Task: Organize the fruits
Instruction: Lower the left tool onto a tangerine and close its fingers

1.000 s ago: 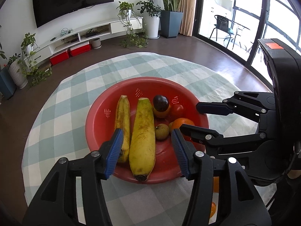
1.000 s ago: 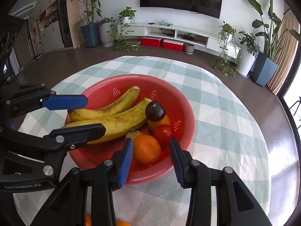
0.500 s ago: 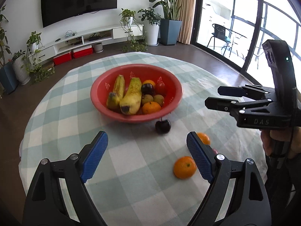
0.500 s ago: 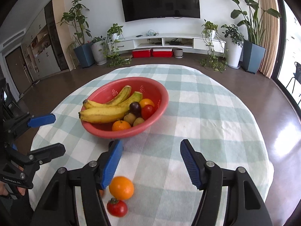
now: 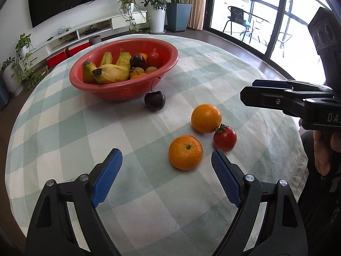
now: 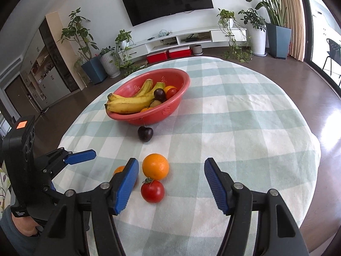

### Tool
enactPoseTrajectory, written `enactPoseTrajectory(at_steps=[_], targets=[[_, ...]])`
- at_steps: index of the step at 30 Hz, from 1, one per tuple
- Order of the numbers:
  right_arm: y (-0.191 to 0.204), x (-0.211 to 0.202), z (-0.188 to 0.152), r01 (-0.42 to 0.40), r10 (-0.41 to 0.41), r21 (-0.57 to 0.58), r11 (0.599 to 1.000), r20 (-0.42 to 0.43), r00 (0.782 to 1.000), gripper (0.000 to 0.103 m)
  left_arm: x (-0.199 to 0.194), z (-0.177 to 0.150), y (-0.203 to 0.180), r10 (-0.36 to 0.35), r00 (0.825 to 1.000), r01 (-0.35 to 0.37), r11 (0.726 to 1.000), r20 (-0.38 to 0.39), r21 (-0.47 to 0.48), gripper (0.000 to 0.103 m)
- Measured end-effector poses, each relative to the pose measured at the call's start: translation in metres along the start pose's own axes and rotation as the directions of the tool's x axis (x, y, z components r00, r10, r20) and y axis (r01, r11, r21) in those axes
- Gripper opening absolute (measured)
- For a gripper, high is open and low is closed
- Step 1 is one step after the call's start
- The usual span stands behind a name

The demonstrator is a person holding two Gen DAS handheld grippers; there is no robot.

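- We see a round table (image 5: 64, 128) under a green-and-white checked cloth; it carries everything else.
- Toward its far side sits the red basket (image 5: 119, 89), perforated, with a broad rim.
- Our left gripper (image 5: 166, 177) hovers low over the near cloth, its blue-padded jaws spread wide and holding nothing.
- Our right gripper (image 6: 170, 183) hovers likewise, jaws spread wide and empty. From the left wrist view it appears side-on at the right edge, so we judge its state from its own camera.
- Two bananas (image 6: 130, 104) lie lengthwise in the basket, tips near the rim.
- Beside them in the basket are smaller fruits: a dark plum (image 6: 159, 95), a red tomato (image 6: 171, 92), an orange piece behind, and greenish ones lower down.
- On the cloth, an orange (image 5: 206, 118) lies between the basket and the grippers.
- A mandarin (image 5: 185, 155) with a green stem scar lies nearer, just inside the left gripper's right finger.
- A loose tomato (image 5: 225, 138) touches the orange.
- A dark cherry (image 5: 155, 100) with a stem rests just in front of the basket wall.
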State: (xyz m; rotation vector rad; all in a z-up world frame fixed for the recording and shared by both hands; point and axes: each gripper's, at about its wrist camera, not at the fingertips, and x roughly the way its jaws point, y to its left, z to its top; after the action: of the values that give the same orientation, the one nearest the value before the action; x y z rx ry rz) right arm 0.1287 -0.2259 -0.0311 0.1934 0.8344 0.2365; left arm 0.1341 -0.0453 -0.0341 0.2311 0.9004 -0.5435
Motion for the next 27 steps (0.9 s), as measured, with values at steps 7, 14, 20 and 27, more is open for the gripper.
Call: enactPoseTrajectory(at_steps=[7,14,20,27], targets=[[-0.004,0.0,-0.001,-0.004,0.004,0.007,1.0,-0.001,1.0,0.067,0.018,0.004,-0.007,-0.021,0.999,0.021,1.0,-0.025,0.019,0.083],[-0.004,0.003,0.0,-0.002,0.002,0.006,1.0,-0.008,1.0,0.067,0.031,0.004,-0.005,-0.04,0.998,0.04,0.999,-0.053,0.003,0.06],[0.002,0.008,0.002,-0.003,0.002,-0.016,1.0,-0.018,1.0,0.067,0.033,0.003,-0.003,-0.041,0.998,0.041,0.999,-0.049,-0.003,0.055],[0.011,0.013,0.008,0.005,-0.006,-0.047,0.999,-0.02,1.0,0.067,0.03,0.002,0.002,-0.058,0.998,0.057,0.998,-0.038,-0.019,0.04]])
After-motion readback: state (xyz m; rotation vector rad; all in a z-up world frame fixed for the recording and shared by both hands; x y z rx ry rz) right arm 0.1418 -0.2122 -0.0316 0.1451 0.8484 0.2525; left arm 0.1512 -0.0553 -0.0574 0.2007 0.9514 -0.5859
